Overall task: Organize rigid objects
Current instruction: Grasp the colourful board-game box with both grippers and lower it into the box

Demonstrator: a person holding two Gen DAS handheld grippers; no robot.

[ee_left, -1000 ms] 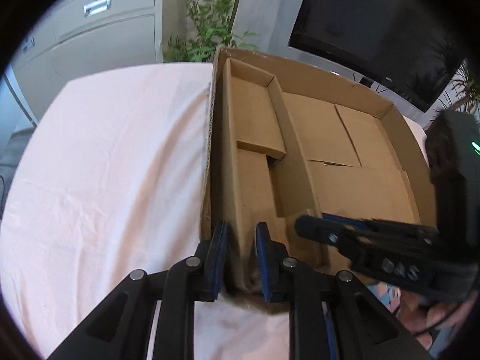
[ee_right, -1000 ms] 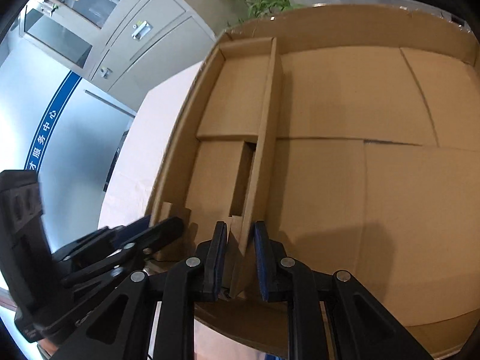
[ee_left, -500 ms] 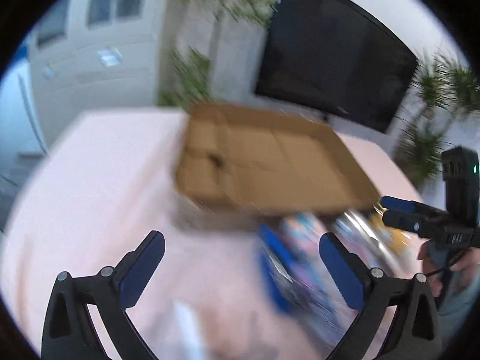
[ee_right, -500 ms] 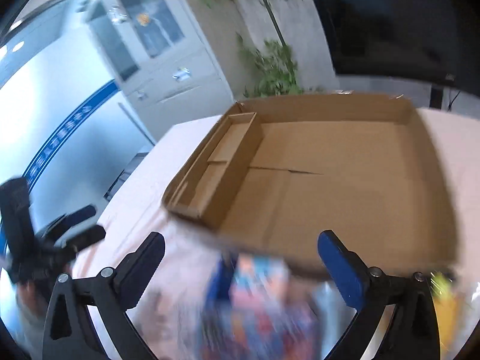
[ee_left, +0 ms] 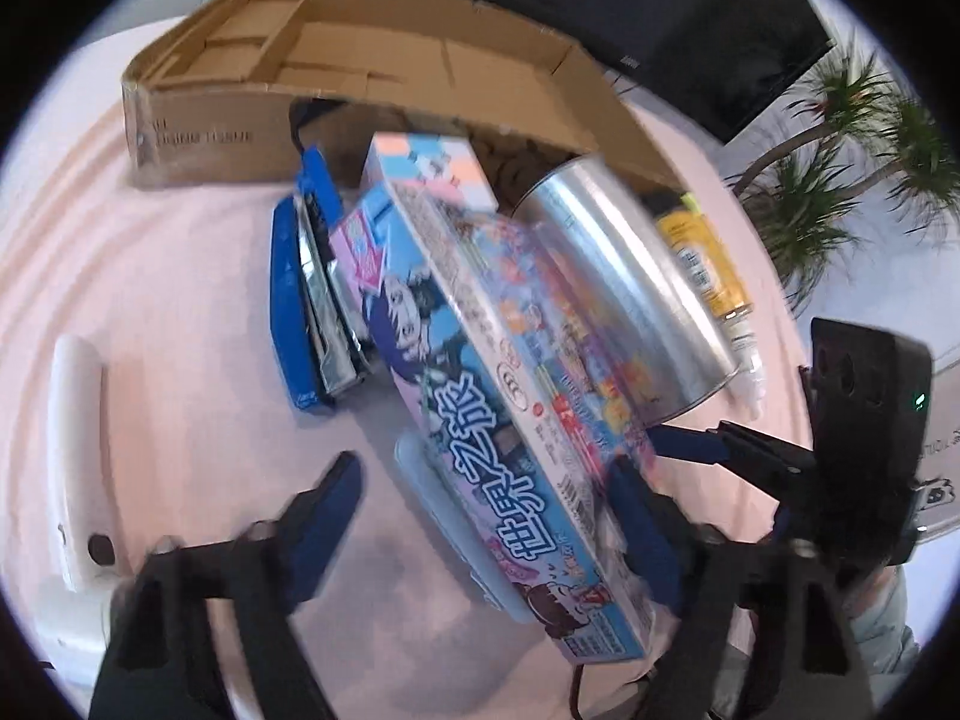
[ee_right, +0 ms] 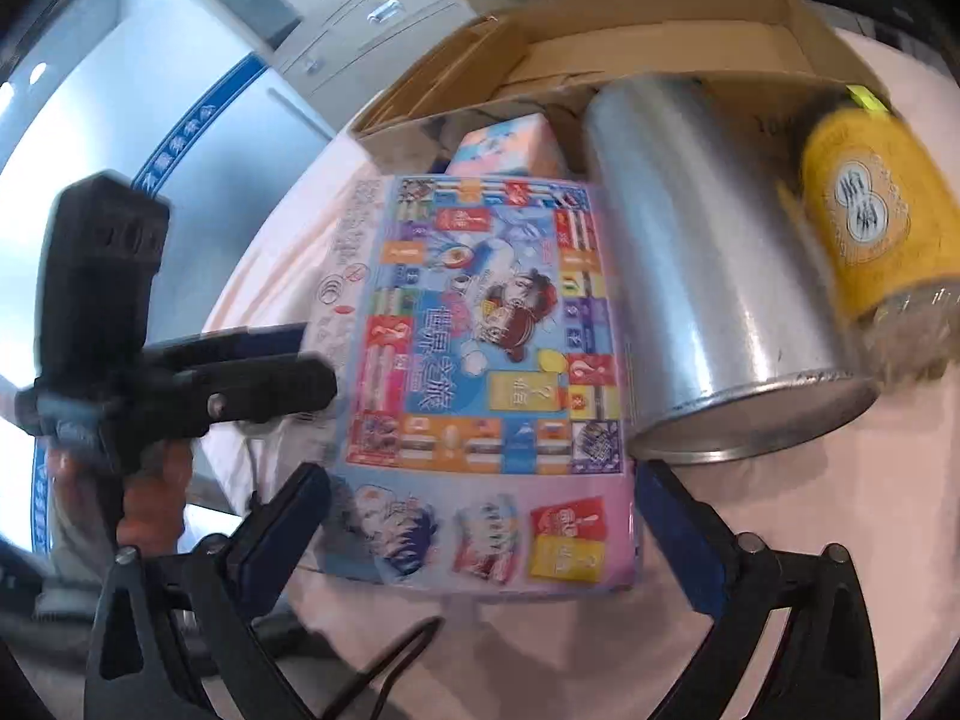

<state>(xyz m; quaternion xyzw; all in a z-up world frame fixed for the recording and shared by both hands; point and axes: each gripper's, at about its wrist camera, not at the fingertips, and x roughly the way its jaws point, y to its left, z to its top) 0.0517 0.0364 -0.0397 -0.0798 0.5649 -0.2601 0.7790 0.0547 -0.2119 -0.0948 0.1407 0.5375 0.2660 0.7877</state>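
Observation:
A colourful board-game box [ee_left: 510, 420] [ee_right: 486, 372] lies on the pink tablecloth in front of an open cardboard box [ee_left: 336, 66] [ee_right: 630, 48]. Beside it lie a silver metal can [ee_left: 624, 294] [ee_right: 708, 276] and a yellow bottle [ee_left: 702, 258] [ee_right: 870, 222]. My left gripper [ee_left: 486, 522] is open, its jaws either side of the game box's near end. My right gripper [ee_right: 480, 534] is open, straddling the game box's near edge. Neither is closed on it.
A blue flat item with a silvery packet [ee_left: 306, 294] lies left of the game box. A smaller pink-and-blue box [ee_left: 426, 168] stands behind it. A white object [ee_left: 72, 456] lies at the left edge. A TV and plants stand behind the table.
Both grippers let go of the cardboard box's walls, opened wide and pulled back. They now hover low over the game box and can in front of it.

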